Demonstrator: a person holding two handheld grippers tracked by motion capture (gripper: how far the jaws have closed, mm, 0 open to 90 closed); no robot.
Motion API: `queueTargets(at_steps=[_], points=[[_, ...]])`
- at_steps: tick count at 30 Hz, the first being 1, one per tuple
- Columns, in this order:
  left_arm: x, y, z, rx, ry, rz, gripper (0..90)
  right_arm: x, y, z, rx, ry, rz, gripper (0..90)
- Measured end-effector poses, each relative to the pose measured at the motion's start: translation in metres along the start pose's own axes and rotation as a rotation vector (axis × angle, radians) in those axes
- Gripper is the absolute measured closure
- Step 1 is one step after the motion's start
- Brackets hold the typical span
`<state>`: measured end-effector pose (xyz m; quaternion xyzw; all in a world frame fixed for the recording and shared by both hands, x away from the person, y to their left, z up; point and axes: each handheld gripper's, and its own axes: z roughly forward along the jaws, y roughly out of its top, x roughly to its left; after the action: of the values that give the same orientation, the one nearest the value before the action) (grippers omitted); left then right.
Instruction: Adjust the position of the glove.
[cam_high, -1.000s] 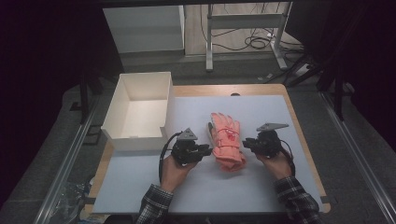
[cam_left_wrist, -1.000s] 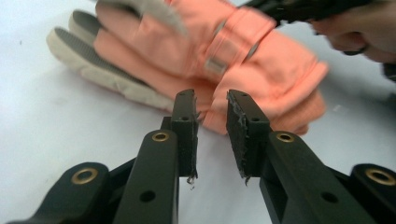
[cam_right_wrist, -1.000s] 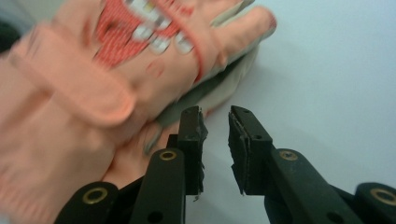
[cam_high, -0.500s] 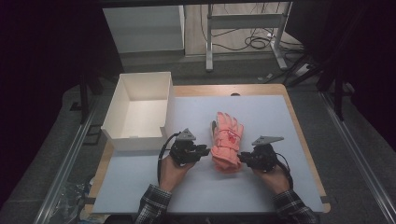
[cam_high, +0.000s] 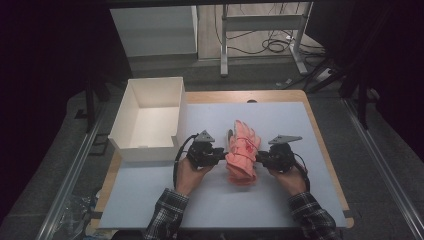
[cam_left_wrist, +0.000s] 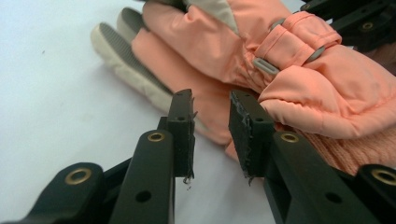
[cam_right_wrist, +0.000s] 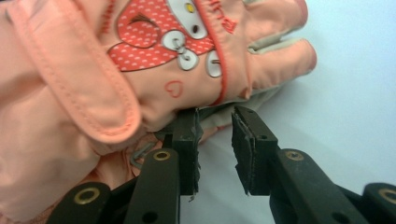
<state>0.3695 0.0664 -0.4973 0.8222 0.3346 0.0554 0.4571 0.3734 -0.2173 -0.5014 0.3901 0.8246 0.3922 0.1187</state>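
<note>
The pink gloves (cam_high: 242, 152) lie mid-bench beside the white box (cam_high: 150, 117), flanked by the left gripper (cam_high: 218, 156) and right gripper (cam_high: 260, 158), fingers narrowly parted, apparently to pinch both edges.

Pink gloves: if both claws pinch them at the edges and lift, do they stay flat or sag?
Likely sag: the pink gloves look like soft padded fabric, creased at the cuff strap. Probably light for their bulk, being puffy. The two lie stacked, so a pinch by the left claw or the right claw, both open at the edges, may catch only one.
</note>
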Motion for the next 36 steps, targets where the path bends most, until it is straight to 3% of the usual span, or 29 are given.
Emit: queueTargets(at_steps=[8, 12, 16, 21, 25, 29, 36], points=[[-0.012, 0.008, -0.003, -0.003, -0.008, 0.034, 70.5, 0.002, 0.003, -0.01, -0.04, -0.008, 0.006, 70.6], [-0.019, 0.0, -0.002, 0.023, -0.013, 0.045, 68.4, 0.005, 0.002, -0.015, -0.04, -0.013, -0.009, 70.1], [-0.016, -0.011, 0.002, 0.051, -0.011, 0.023, 66.4, 0.005, -0.006, -0.013, -0.021, -0.007, -0.007, 67.8], [-0.011, -0.016, -0.004, 0.044, 0.022, 0.008, 59.7, 0.004, -0.012, -0.023, -0.015, -0.028, -0.015, 65.2], [-0.011, -0.017, -0.013, 0.041, 0.054, 0.003, 54.1, 0.006, -0.018, -0.021, 0.003, -0.011, -0.011, 64.8], [-0.009, -0.021, -0.023, 0.051, 0.092, 0.005, 48.0, 0.019, -0.024, -0.011, 0.018, 0.02, -0.02, 64.5], [-0.005, -0.026, -0.036, 0.06, 0.114, -0.008, 43.5, 0.037, -0.018, 0.0, 0.018, 0.054, -0.05, 64.3]])
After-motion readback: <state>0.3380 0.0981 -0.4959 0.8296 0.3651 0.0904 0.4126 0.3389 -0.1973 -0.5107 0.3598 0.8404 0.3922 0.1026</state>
